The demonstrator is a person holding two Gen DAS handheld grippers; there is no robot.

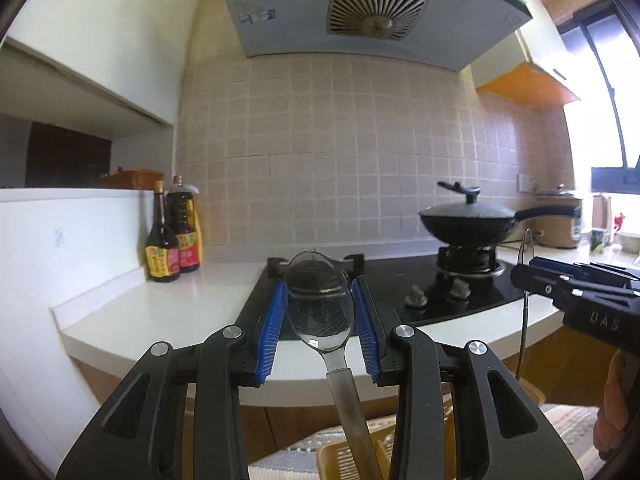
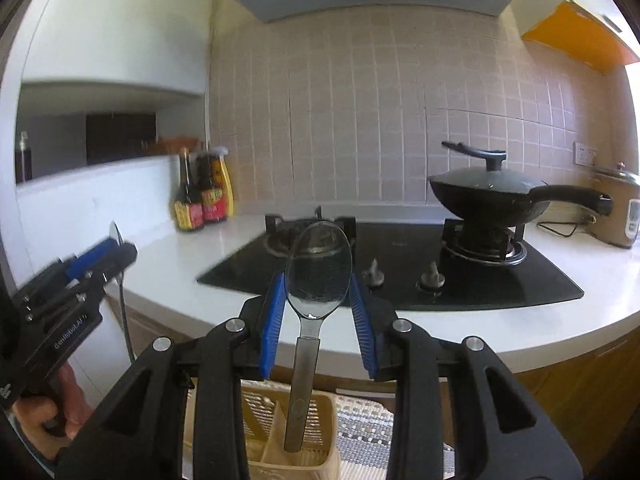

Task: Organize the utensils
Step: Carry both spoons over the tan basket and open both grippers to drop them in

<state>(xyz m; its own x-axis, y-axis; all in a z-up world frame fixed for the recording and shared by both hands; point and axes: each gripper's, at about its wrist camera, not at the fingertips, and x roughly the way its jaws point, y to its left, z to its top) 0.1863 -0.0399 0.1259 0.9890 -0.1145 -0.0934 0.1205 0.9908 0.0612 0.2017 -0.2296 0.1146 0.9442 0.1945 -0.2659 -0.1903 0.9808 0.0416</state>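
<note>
My left gripper [image 1: 319, 322] is shut on a metal spoon [image 1: 320, 300], bowl up between the blue pads, handle hanging down. My right gripper [image 2: 319, 312] is shut on a second metal spoon [image 2: 318, 276], its handle hanging down into a beige slotted utensil basket [image 2: 296, 432] below. A corner of that basket [image 1: 352, 460] also shows under the left gripper. Each gripper shows in the other's view, the right one [image 1: 576, 292] at the right edge, the left one [image 2: 80, 276] at the left edge, each holding its spoon upright.
A white counter [image 2: 400, 332] carries a black gas hob [image 2: 400, 268] with a lidded black wok [image 2: 488, 196] on the right burner. Sauce bottles [image 2: 200, 196] stand at the left by the tiled wall. A rice cooker [image 2: 620, 208] is far right. A patterned mat [image 2: 360, 428] lies below.
</note>
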